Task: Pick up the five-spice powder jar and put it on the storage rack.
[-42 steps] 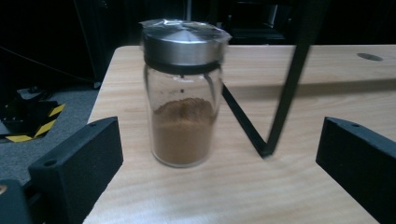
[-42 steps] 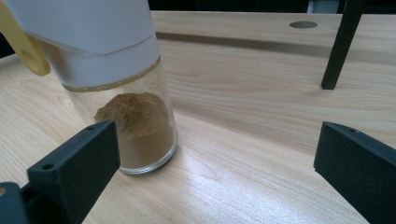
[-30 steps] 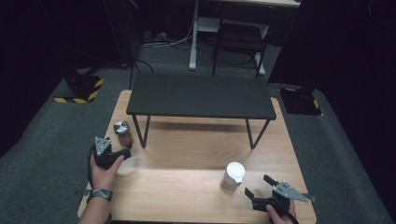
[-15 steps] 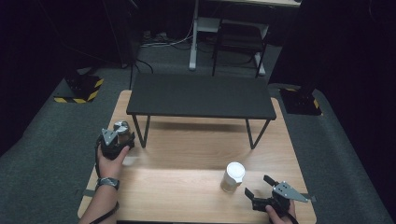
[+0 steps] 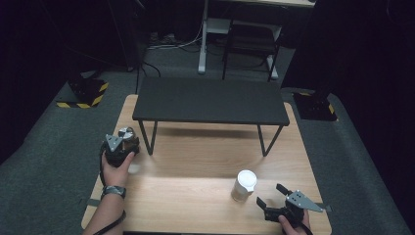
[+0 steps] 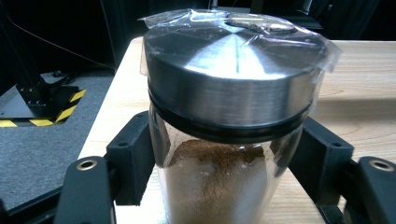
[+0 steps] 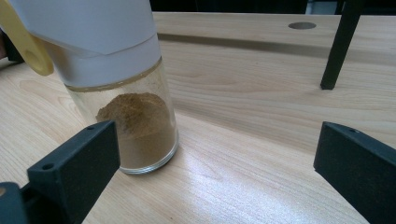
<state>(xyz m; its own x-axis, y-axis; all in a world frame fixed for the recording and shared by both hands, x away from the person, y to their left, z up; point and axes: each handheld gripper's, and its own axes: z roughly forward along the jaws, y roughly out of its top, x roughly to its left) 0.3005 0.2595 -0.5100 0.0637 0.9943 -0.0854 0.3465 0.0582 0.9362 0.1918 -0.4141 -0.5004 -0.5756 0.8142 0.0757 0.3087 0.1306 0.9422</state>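
While the left gripper [image 5: 121, 147] stands at the left edge of the worktop [image 5: 205, 156], beside the front left leg of the black shelf [image 5: 210, 100], its jaws have just been closing and now clamp the glass body of the steel-lidded jar [image 6: 233, 121] below the lid. The jar holds brown powder and wears clear film over its lid. Judgement: the step in hand is securing this jar for a lift. To do it well, the hold should stay on the glass under the lid's rim, the jar kept upright, and the rise should clear the shelf leg nearby.

Further right, the white-capped jar [image 5: 243, 185] stands on the worktop, just beside the right gripper [image 5: 274, 203], whose jaws stand wide open and hold nothing.

The high view gives the layout: both jars well apart, the shelf between and behind. The left gripper view alone gives the contact of pads on glass and the film. The right gripper view adds the yellow tab [image 7: 23, 42] on the white cap.
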